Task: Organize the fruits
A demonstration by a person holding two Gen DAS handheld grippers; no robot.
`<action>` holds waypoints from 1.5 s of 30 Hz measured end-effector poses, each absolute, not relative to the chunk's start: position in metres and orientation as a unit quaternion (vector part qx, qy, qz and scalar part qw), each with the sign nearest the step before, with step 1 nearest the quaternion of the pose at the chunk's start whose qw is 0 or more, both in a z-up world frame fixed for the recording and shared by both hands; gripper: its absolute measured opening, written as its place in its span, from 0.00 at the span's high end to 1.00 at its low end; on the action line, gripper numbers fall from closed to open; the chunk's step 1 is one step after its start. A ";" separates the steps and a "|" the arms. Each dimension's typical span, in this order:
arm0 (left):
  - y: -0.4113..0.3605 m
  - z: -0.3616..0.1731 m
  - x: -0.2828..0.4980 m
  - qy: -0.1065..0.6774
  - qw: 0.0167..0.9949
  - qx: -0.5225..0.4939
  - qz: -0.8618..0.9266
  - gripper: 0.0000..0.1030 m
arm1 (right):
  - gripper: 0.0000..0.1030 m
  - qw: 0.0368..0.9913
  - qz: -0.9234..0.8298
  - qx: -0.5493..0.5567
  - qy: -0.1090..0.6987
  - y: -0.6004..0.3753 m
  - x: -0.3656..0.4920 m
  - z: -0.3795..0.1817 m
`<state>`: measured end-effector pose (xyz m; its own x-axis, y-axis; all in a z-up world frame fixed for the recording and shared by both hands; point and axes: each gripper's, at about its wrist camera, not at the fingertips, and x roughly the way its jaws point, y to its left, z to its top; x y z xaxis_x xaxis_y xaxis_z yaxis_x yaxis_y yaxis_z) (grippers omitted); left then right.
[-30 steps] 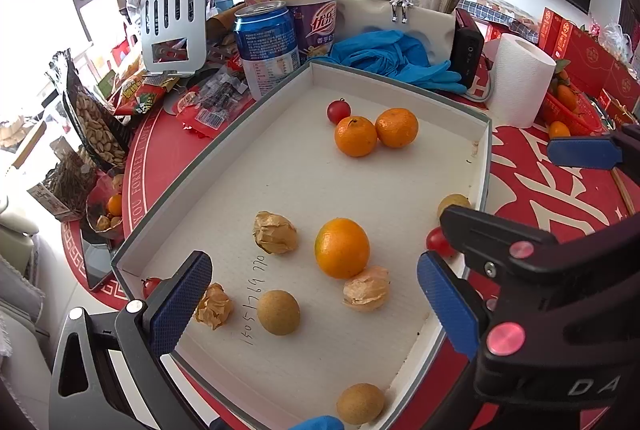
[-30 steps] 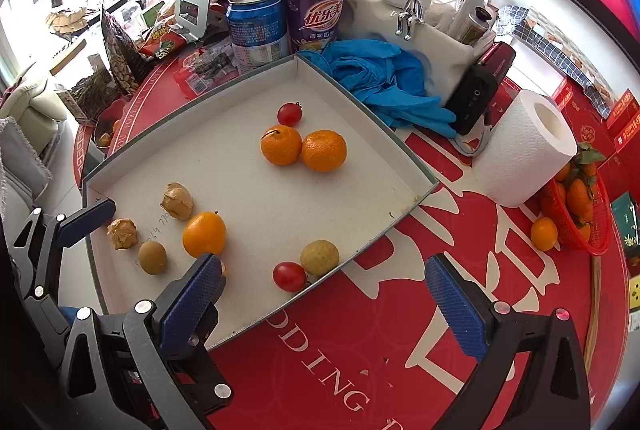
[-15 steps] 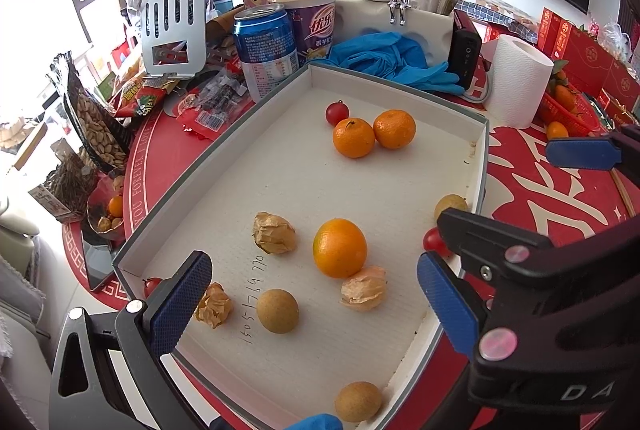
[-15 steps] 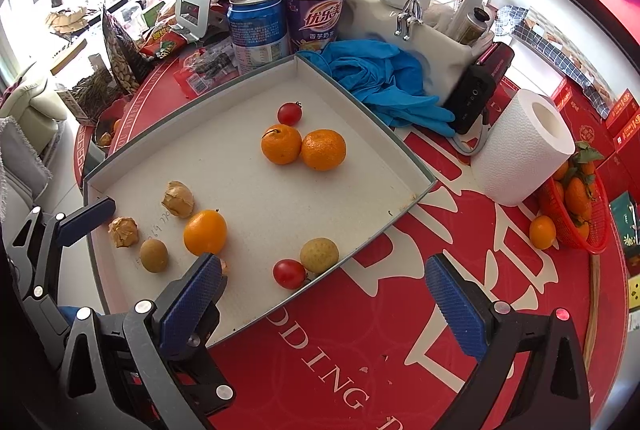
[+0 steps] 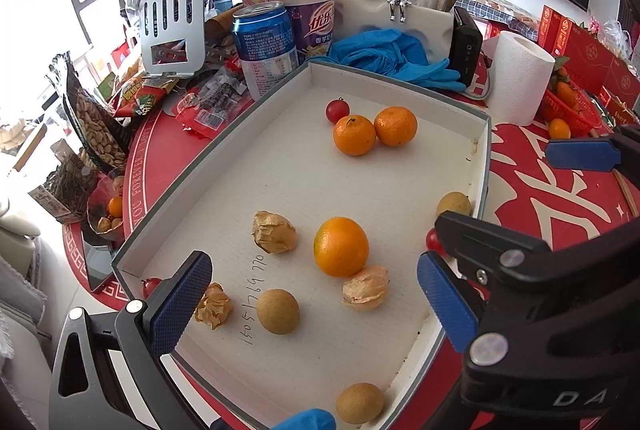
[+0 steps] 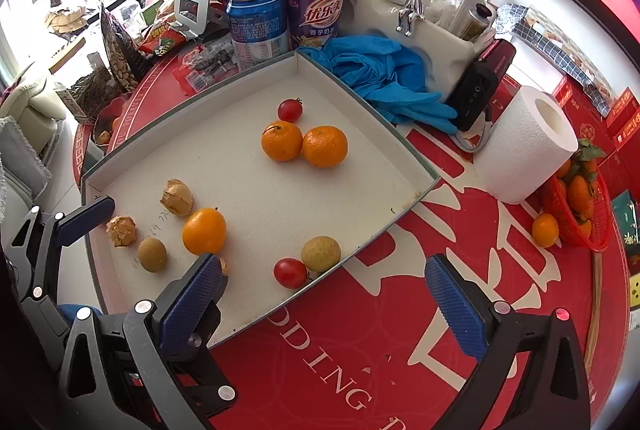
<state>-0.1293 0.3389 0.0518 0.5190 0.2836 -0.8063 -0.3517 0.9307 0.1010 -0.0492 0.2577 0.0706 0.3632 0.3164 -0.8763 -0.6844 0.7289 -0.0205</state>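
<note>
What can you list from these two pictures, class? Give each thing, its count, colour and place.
Shallow white cardboard tray: one, grey-edged, on the red table.
Round oranges: three, orange; two touching at the far end, one nearer.
Cherry tomatoes: three seen, red; far end, right edge, near-left corner.
Smooth brown round fruits: three, tan, in the near half.
Papery husked fruits: three, beige, near end.
Blue drink can: one, behind the tray.
Purple drink cup: one, beside the can.
Blue rubber gloves: heap, beyond the far corner.
White paper roll: one, right of the tray.
Left tool: black, blue pads, open.
Right tool: same, open.
</note>
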 end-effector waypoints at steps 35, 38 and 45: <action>0.339 0.051 -0.128 0.459 0.869 -0.036 0.183 0.00 | 0.01 0.799 0.315 -0.195 0.473 0.258 -0.049 0.067; 0.339 0.051 -0.128 0.459 0.869 -0.036 0.182 0.00 | 0.01 0.800 0.314 -0.195 0.473 0.258 -0.049 0.067; 0.339 0.050 -0.128 0.458 0.870 -0.036 0.181 0.00 | 0.01 0.800 0.314 -0.193 0.474 0.258 -0.050 0.067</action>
<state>-0.1279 0.3386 0.0503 0.5158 0.2818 -0.8090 -0.3482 0.9318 0.1026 -0.0496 0.2576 0.0669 0.3529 0.3195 -0.8794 -0.6853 0.7282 -0.0105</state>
